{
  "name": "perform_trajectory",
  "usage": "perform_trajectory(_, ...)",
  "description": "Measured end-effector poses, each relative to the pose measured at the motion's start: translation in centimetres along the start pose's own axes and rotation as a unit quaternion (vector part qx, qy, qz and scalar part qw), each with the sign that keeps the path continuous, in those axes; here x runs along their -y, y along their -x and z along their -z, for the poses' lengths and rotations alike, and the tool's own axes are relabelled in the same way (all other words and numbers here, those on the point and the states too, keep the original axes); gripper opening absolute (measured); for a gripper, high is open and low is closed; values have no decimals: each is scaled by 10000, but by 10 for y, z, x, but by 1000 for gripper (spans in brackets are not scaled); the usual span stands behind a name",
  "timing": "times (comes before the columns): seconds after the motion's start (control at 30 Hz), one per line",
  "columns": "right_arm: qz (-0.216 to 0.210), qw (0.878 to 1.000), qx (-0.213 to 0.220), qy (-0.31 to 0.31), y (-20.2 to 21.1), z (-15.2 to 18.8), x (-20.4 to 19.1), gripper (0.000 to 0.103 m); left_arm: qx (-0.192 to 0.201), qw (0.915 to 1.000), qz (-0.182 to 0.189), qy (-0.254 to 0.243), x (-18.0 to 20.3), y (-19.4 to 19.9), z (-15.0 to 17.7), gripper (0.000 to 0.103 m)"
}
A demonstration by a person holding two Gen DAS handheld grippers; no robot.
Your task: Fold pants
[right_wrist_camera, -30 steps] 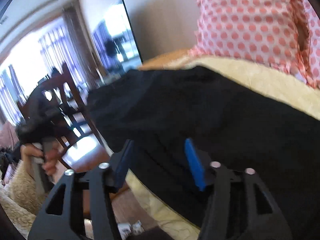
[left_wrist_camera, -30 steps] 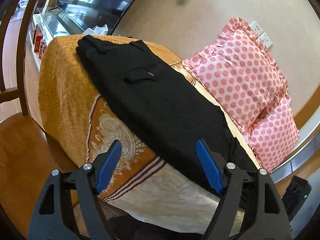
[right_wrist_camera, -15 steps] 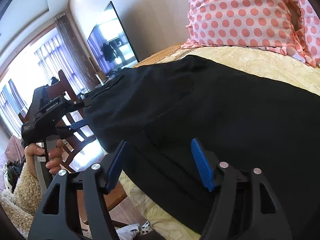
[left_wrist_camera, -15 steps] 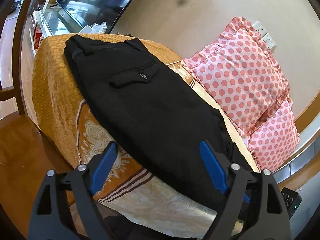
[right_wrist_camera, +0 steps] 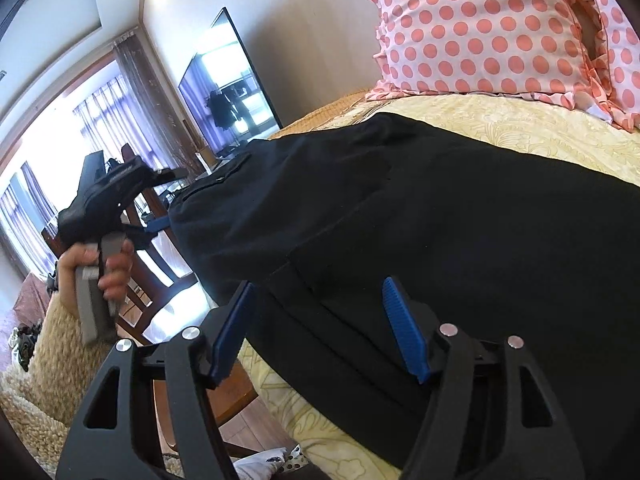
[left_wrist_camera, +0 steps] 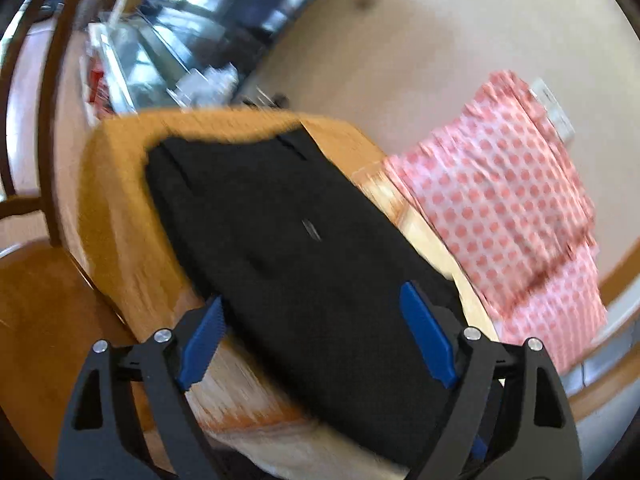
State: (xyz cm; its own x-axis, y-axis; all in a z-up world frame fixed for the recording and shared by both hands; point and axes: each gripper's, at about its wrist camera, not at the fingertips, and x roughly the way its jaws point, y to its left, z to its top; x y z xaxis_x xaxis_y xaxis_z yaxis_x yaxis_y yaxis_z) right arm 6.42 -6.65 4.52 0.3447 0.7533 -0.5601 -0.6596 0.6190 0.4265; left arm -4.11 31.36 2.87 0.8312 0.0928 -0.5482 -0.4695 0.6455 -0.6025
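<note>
Our left gripper [left_wrist_camera: 316, 340] and right gripper [right_wrist_camera: 316, 328] both gape wide, straddling the pants' [right_wrist_camera: 460, 232] near edge at the bedspread [right_wrist_camera: 540, 132] side; no readable labels.

Black pants [left_wrist_camera: 304, 248] [right_wrist_camera: 460, 232] lie flat lengthwise on bed, w/ waistband at far end, flapped back pocket facing up.

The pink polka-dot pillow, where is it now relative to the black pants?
In the right wrist view, the pink polka-dot pillow stands at the upper right, against the wall, beyond the black pants on the yellow bedspread.
</note>
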Motion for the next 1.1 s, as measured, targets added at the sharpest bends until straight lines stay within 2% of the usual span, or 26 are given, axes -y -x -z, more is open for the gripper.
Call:
perform_trajectory(0.1, 6, 10000, 31, 15, -1, 0, 0, 68, 123, 9993, -294, 208, -14, -9, -25, 83)
perform_trajectory(0.2, 1, 10000, 58, 42, -1, 1, -1, 68, -148, 9980, -306, 529, -29, -28, -36, 79)
perform_trajectory(0.3, -91, 9998, 105, -110, 4, 1, 4, 68, -163, 9977, -420, 503, -28, -30, -38, 78)
perform_trajectory(0.4, -116, 9996, 144, -236, 12, 2, 8, 68, -244, 9949, -563, 796, -34, -23, -34, 64)
perform_trajectory(0.47, -115, 9994, 174, -262, 17, 3, 10, 68, -239, 9948, -372, 921, -37, -10, -29, 65)
perform_trajectory(0.53, -108, 9993, 200, -291, 21, 4, 13, 68, -243, 9946, -460, 901, -38, -2, -23, 72)
perform_trajectory(0.67, -136, 9991, 222, -342, 20, 4, 16, 69, -544, 9925, -288, 1052, -41, -8, -17, 74)
perform_trajectory(0.9, -125, 9990, 247, -343, 19, 4, 16, 70, -589, 9927, -308, 1006, -37, -10, -14, 80)
perform_trajectory(1.1, -73, 9989, 259, -391, 16, 3, 19, 70, -1229, 9854, -40, 1174, -30, -18, -5, 85)
